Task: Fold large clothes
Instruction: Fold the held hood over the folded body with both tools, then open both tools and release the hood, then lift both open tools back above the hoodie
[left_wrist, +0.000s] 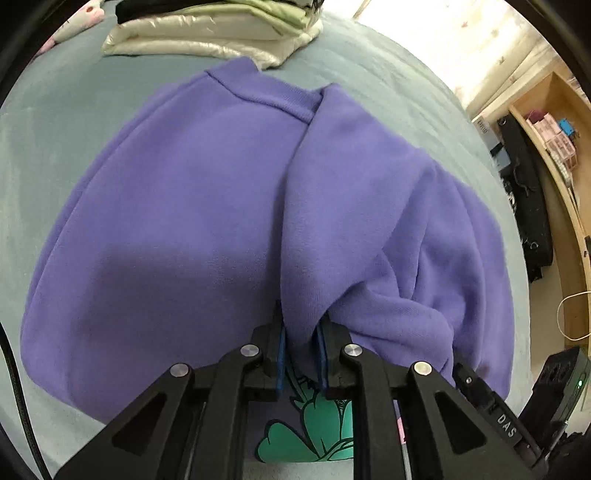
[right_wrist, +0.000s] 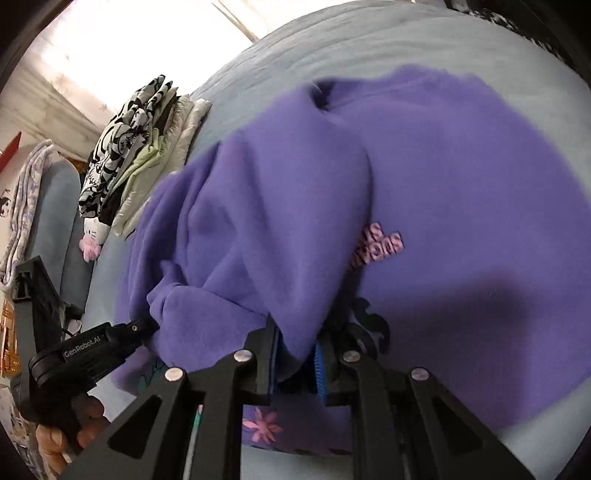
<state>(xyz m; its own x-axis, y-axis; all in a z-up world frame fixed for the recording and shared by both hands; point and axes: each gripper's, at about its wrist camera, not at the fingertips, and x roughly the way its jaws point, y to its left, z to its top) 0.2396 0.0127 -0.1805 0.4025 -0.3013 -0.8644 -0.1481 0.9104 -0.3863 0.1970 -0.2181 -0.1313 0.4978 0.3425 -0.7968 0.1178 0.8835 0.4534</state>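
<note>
purple sweatshirt (left_wrist: 177, 206) covers most of the bed (left_wrist: 44, 155), folds bunched against both sets of fingers. bare bedding shows along its left edge and beyond the collar. stack of folded clothes (left_wrist: 210, 33) blocks the far side; wooden shelf (left_wrist: 554, 147) flanks the right.

Pale blue-green bed cover (left_wrist: 369, 66) underneath, stack of folded clothes (left_wrist: 207, 33) at the far edge with a black-and-white patterned piece (right_wrist: 122, 136) on top, wooden shelf unit (left_wrist: 554, 147) far right holding small pink boxes (left_wrist: 554, 136), bright curtained window (left_wrist: 461, 40) beyond
</note>
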